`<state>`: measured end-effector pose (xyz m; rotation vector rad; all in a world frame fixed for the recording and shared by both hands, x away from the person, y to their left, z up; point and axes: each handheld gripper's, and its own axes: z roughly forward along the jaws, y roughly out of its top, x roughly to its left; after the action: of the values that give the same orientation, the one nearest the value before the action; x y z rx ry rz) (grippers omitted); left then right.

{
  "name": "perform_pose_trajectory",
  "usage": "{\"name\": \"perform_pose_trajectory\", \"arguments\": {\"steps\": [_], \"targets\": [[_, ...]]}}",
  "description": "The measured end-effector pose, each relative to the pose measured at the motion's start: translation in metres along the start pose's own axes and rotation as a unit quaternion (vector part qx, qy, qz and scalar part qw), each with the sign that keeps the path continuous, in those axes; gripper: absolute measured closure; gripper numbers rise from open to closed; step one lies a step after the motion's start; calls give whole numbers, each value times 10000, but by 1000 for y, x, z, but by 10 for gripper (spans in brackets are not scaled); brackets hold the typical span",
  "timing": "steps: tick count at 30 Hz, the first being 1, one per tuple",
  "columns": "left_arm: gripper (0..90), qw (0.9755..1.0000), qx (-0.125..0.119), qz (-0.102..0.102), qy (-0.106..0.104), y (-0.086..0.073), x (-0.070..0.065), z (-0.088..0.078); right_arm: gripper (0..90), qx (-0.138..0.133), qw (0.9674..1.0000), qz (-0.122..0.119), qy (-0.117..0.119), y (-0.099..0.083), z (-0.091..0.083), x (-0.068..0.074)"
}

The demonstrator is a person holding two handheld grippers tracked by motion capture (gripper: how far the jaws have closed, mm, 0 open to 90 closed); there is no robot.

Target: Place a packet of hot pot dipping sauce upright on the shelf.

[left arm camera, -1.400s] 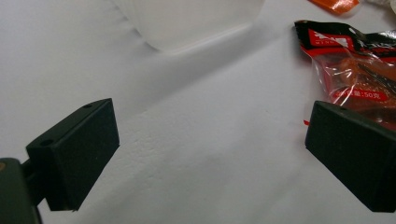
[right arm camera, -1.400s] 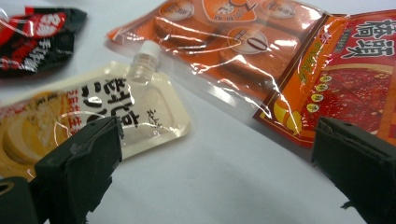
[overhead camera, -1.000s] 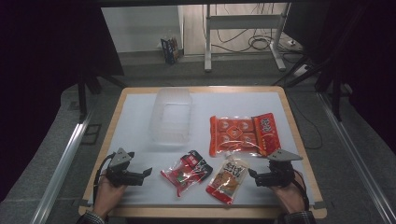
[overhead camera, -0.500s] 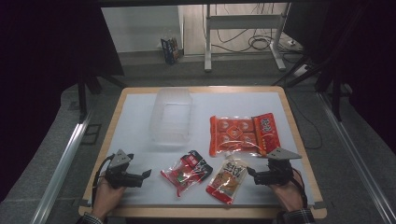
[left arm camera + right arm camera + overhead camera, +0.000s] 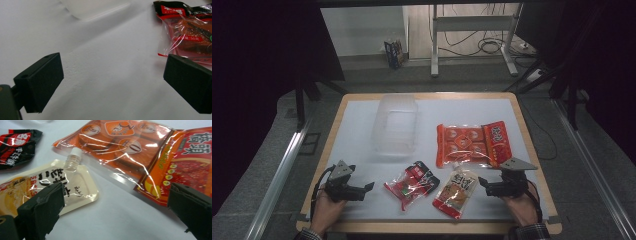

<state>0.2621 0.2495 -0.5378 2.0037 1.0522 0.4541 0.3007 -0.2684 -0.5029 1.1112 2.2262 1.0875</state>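
Right gripper view, red packet (image 5: pixel 197 167) reading "橋頭"

Red-and-black snack bag (image 5: pixel 412 184) lies flat at six o'clock on the table — cream spouted pouch (image 5: pixel 457 192) just beside it, toward three o'clock.

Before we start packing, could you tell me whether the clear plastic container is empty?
Empty: through the clear container only the white table shows.
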Motion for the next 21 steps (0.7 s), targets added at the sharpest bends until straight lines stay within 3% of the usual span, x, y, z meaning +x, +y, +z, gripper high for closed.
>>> {"name": "perform_pose_trajectory", "arguments": {"steps": [9, 10, 15, 21], "targets": [[29, 10000, 30, 1, 10, 0, 0, 1, 18, -77, 9992, -2, -388, 2, -4, -12], [28, 10000, 34, -1, 1, 0, 0, 1, 18, -85, 9983, 40, -569, 1, -5, -17], [28, 10000, 34, -49, -15, -1, 2, 1, 17, -77, 9953, 243, -936, 0, -7, -30], [28, 10000, 59, -9, -7, -1, 1, 2, 15, -96, 9936, 561, -971, -1, -5, -40]]}}
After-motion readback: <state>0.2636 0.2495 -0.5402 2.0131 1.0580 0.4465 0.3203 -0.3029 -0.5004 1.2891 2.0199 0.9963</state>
